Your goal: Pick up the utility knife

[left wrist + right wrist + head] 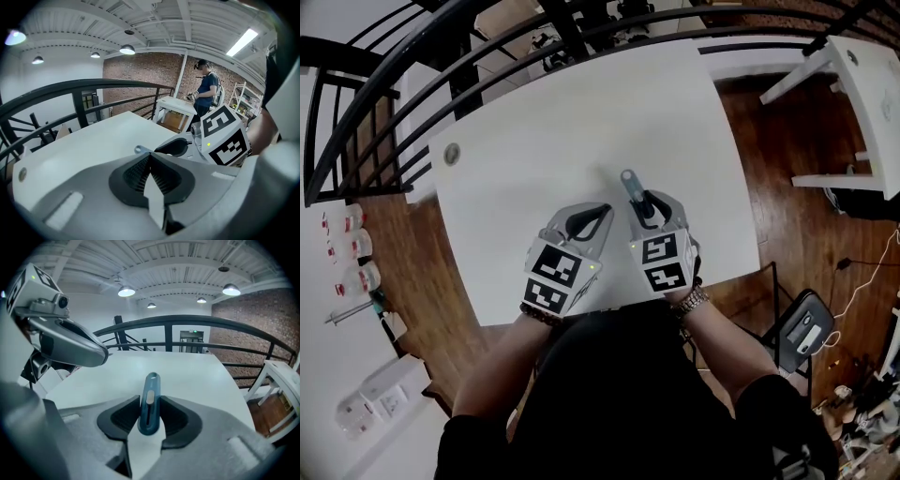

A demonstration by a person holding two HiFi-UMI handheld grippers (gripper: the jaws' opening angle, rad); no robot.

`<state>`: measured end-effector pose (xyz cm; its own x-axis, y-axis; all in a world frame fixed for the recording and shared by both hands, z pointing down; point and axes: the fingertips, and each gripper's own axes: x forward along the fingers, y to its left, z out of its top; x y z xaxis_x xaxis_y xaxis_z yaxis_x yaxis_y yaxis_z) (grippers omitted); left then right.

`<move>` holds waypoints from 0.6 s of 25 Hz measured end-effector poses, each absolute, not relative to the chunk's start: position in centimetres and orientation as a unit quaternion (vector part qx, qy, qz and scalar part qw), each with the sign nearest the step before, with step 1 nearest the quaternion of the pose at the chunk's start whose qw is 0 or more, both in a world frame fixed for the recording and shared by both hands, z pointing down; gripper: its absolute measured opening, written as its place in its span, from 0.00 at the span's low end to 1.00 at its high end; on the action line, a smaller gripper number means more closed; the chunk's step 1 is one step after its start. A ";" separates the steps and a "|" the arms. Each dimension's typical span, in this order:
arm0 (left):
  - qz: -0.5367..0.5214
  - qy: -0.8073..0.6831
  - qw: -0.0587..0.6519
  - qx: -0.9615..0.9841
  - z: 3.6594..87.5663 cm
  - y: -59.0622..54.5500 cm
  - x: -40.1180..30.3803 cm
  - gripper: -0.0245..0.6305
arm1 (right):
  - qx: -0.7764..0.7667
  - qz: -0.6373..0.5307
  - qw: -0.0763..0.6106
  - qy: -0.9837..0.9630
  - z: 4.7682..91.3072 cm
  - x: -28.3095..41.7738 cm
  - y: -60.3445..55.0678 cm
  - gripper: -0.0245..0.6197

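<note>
The utility knife (631,185) is blue-grey and slim, and it points away from me over the white table (581,122). My right gripper (645,208) is shut on its rear half, with the front end sticking out past the fingertips. In the right gripper view the knife (149,401) stands upright between the black pads (176,416), lifted off the tabletop. My left gripper (602,210) hovers just to the left of it, shut with nothing in it. In the left gripper view its pads (136,173) meet at the tip, and the knife's end (140,150) and the right gripper's marker cube (224,135) show beyond.
A black curved railing (412,84) runs round the table's far and left sides. A small round disc (451,154) lies near the table's left corner. A second white table (862,84) stands to the right on the wooden floor, a black chair (802,328) nearer. A person (206,91) stands far off.
</note>
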<state>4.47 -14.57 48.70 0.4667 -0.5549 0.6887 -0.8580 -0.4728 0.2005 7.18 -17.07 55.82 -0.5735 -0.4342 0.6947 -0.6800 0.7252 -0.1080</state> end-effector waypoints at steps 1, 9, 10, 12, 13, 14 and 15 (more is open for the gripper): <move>0.276 -0.442 0.272 0.809 48.4 -14.5 4.2 0.06 | 0.316 0.181 0.329 -0.872 55.4 6.9 -17.0 0.24; 0.243 -0.494 0.256 0.794 46.4 -12.4 0.8 0.06 | 0.279 0.149 0.315 -0.895 52.0 3.5 -15.7 0.24; 0.240 -0.500 0.256 0.792 46.2 -12.1 0.3 0.06 | 0.276 0.143 0.312 -0.898 51.4 3.0 -15.4 0.24; 0.232 -0.509 0.254 0.789 45.6 -11.4 -0.8 0.06 | 0.270 0.132 0.307 -0.903 50.2 2.0 -14.8 0.24; 0.227 -0.513 0.252 0.788 45.3 -11.0 -1.4 0.06 | 0.267 0.127 0.304 -0.906 49.6 1.4 -14.5 0.24; 0.223 -0.516 0.250 0.788 45.0 -10.5 -2.0 0.06 | 0.265 0.122 0.302 -0.908 49.0 0.8 -14.0 0.24; 0.219 -0.519 0.248 0.788 44.7 -10.0 -2.6 0.06 | 0.263 0.118 0.299 -0.910 48.4 0.1 -13.5 0.24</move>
